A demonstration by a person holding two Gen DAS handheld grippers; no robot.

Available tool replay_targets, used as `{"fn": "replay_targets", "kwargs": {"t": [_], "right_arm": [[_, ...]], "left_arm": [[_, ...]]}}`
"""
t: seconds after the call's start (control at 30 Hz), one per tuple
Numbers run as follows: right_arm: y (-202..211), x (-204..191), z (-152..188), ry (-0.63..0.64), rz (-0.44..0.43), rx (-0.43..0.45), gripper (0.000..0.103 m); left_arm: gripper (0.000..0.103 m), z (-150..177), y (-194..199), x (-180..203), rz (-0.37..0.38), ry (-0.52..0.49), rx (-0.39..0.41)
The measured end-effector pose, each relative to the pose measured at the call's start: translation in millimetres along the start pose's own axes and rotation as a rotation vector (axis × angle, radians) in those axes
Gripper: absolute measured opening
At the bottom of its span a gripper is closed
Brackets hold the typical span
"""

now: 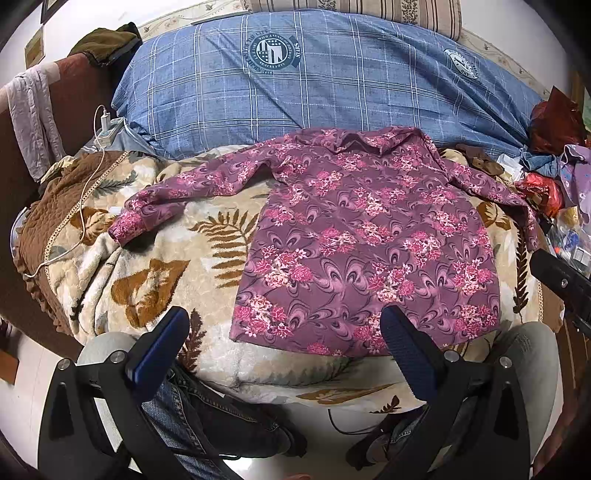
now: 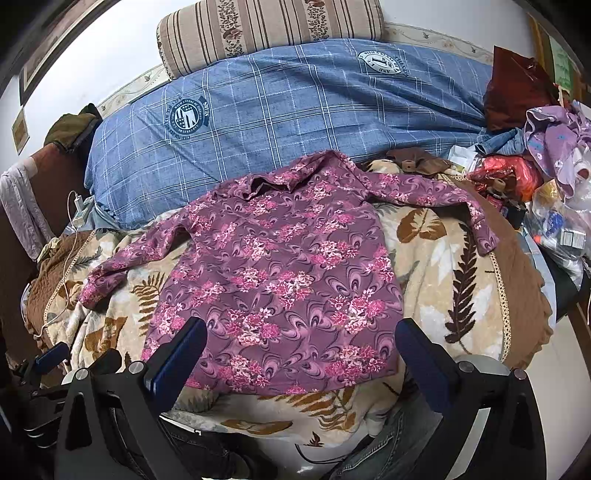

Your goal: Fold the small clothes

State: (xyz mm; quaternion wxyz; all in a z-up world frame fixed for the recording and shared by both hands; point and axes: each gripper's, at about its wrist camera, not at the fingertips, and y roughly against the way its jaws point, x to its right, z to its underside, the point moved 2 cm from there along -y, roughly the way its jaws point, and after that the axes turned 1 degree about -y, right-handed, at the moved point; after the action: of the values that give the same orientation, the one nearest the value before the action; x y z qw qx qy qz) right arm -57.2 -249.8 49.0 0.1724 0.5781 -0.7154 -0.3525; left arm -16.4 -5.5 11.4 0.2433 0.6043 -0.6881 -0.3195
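A small purple shirt with pink flowers (image 1: pixel 369 236) (image 2: pixel 280 277) lies spread flat on a beige leaf-patterned blanket (image 1: pixel 177 258) (image 2: pixel 436 280), collar toward the far side and both sleeves stretched out. My left gripper (image 1: pixel 284 325) hovers open above the near hem, its right finger over the shirt's lower edge. My right gripper (image 2: pixel 301 336) also stands open over the hem, holding nothing. The right gripper's body shows at the right edge of the left wrist view, and the left gripper's body at the lower left of the right wrist view.
A blue checked quilt (image 1: pixel 314 88) (image 2: pixel 280 110) lies behind the shirt, with a striped pillow (image 2: pixel 269 29) beyond it. A pile of clothes and bags (image 2: pixel 546 158) sits at the right. A white charger and cable (image 1: pixel 103 133) lie at the left. A person's jeans-clad legs (image 1: pixel 192 417) stand below.
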Motion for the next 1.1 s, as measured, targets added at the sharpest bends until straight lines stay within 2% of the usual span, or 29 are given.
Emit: {"fn": "replay_targets", "kwargs": {"t": [0.43,0.63,0.77,0.87,0.97,1.03,1.1], "right_arm": [[-9.8,-5.8,-7.0,0.008,-0.025,-0.009,0.102],[-30.0,-21.1,-12.6,0.031,-0.055,-0.028,0.103],[-53.5,-48.4,-19.8,0.054,-0.136,-0.055,0.102],[-69.7,-71.6,-26.3,0.074,-0.179,-0.074,0.102],[-89.8,-94.8,-33.3,0.102,-0.203,-0.094,0.102],[-105.6,-115.1,-36.2,0.132,-0.232,-0.115,0.102],[-114.1,-127.0,-35.7,0.155,-0.244,-0.125,0.102]], "left_arm": [[0.103,-7.9,-12.0,-5.6,-0.005,0.033,-0.016],[0.103,-18.3,-42.2,-46.0,-0.046,0.113,-0.023],[0.103,-27.5,-62.1,-93.7,-0.106,0.187,-0.005],[0.103,-33.2,-83.2,-146.4,-0.108,0.302,-0.026],[0.103,-33.1,-107.9,-200.6,-0.020,0.465,-0.072],[0.103,-29.3,-125.1,-236.8,0.052,0.615,-0.089],[0.103,-25.8,-138.0,-260.8,0.101,0.715,-0.103]]}}
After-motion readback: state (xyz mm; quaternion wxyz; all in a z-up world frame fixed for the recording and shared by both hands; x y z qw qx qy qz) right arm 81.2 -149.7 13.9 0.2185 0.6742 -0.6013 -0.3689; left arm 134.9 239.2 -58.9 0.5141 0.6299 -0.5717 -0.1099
